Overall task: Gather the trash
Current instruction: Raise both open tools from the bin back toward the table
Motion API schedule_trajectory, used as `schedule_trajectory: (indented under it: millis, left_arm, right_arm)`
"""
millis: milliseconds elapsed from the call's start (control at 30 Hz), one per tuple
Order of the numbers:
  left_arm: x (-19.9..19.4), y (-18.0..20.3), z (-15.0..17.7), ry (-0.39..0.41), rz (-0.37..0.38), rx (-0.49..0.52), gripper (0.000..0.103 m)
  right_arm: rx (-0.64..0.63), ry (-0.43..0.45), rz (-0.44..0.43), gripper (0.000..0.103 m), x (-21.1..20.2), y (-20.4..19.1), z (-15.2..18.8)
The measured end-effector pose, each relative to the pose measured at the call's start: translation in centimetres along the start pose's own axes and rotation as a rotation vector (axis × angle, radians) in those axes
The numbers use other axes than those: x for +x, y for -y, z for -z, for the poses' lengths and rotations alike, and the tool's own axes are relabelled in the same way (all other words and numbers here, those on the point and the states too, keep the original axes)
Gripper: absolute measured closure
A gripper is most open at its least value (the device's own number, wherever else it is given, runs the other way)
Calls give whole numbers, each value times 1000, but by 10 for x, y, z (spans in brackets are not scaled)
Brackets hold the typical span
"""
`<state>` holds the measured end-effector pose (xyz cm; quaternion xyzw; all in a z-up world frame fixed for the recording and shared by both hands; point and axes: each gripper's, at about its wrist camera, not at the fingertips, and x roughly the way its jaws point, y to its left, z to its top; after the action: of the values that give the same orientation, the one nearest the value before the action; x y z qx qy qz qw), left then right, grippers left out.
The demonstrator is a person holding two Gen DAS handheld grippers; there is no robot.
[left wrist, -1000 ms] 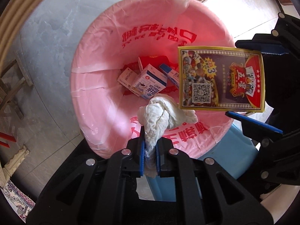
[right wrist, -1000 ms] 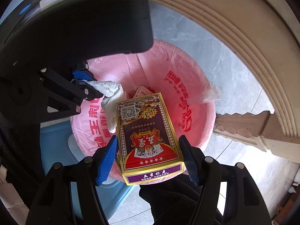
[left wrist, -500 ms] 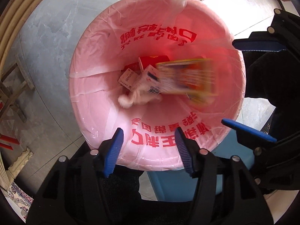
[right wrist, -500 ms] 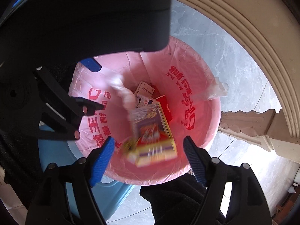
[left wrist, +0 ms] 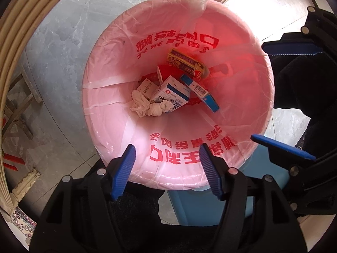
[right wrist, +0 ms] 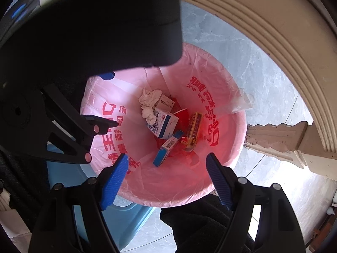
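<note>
Both grippers point down over the pink-lined bin [left wrist: 118,139]. Left gripper [left wrist: 166,170] jaws still opening, nothing btwn them; right gripper [right wrist: 168,179] jaws apart, empty. Crumpled tissue [left wrist: 147,106] lies at bin bottom, touching the white/blue carton [left wrist: 171,94]. Card box [left wrist: 185,63] rests on edge at far side, near the blue barcode box [left wrist: 200,92]

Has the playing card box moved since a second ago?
Yes. The card box has dropped from between the right gripper's fingers to the bottom of the pink-lined bin, beside the other boxes.
</note>
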<state>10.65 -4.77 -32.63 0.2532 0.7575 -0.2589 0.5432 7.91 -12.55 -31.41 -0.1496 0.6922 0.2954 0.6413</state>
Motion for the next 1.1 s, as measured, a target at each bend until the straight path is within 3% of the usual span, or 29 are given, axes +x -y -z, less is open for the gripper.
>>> schedule_trajectory:
  millis: [233, 400, 667, 833, 900, 967, 1100]
  left_arm:
    - [-22, 9, 14, 32, -28, 25, 41]
    - [-69, 14, 41, 84, -86, 65, 41]
    - [-230, -5, 83, 313, -134, 85, 30]
    - [-329, -26, 92, 445, -229, 80, 24]
    - [-358, -34, 90, 475, -242, 82, 18]
    - [-385, -39, 83, 498, -295, 99, 18]
    - [-419, -44, 68, 529, -320, 153, 18]
  right_arm:
    - [-2, 28, 2, 29, -28, -9, 9]
    - [-65, 109, -26, 29, -85, -19, 17]
    - [-157, 337, -37, 17, -231, -13, 18]
    - [-171, 494, -34, 13, -324, 8, 11]
    - [-180, 543, -18, 10, -355, 17, 7]
    - [-192, 579, 6, 10, -381, 25, 0]
    - [-212, 627, 49, 10, -418, 40, -21]
